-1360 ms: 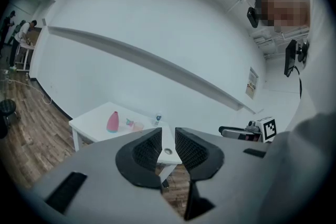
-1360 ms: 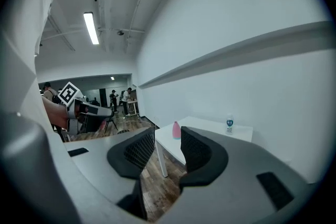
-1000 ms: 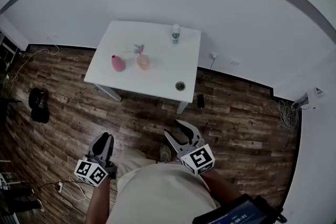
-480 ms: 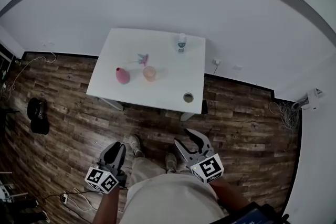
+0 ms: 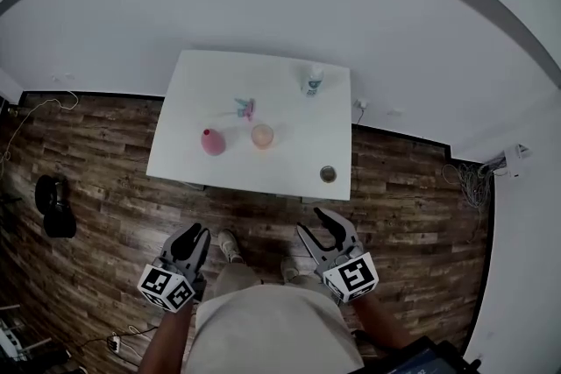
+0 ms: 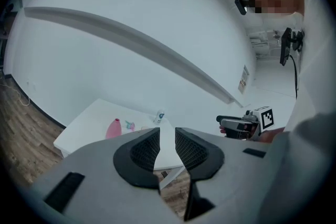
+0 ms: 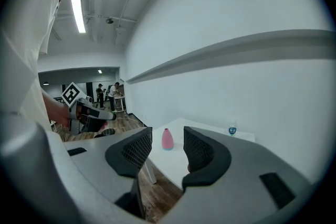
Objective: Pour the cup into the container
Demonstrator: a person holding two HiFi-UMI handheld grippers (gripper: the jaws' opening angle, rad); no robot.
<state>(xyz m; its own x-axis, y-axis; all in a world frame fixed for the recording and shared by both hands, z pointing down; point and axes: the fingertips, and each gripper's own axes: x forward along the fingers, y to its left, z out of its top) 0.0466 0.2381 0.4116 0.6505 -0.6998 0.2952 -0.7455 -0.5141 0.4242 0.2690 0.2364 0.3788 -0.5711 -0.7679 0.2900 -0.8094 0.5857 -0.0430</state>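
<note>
Both claws have come forward with the person since a second ago. The tabletop (image 5: 285, 158) now fills more of the head view and lies nearer the feet.

Tabletop: white, smooth, rectangular, on pale legs over a dark wood-plank floor (image 5: 105, 162).
- Cup (image 5: 262, 136): peach, translucent, round, standing upright near the tabletop's middle.
- Container (image 5: 212, 142): pink, matte, vase-shaped with a narrow neck. It stands just left of the cup and apart from it.
- Small pink-and-teal item (image 5: 245, 108) behind those two; kind unclear.
- Clear bottle (image 5: 313, 81) with a blue label, upright at the far right.
- Small dark round pot (image 5: 328, 174) near the front right corner.

Left claw (image 5: 194, 232): held low by the left hip, marker cube toward the body, pointing at the tabletop. Its ribbed black pads stand a narrow slot apart with nothing between them.

Right claw (image 5: 313, 221): held level with the left one by the right hip and aimed the same way. Its gap is slightly wider and also holds nothing; the container shows far off through it.

Both claws are well short of the tabletop edge.
</note>
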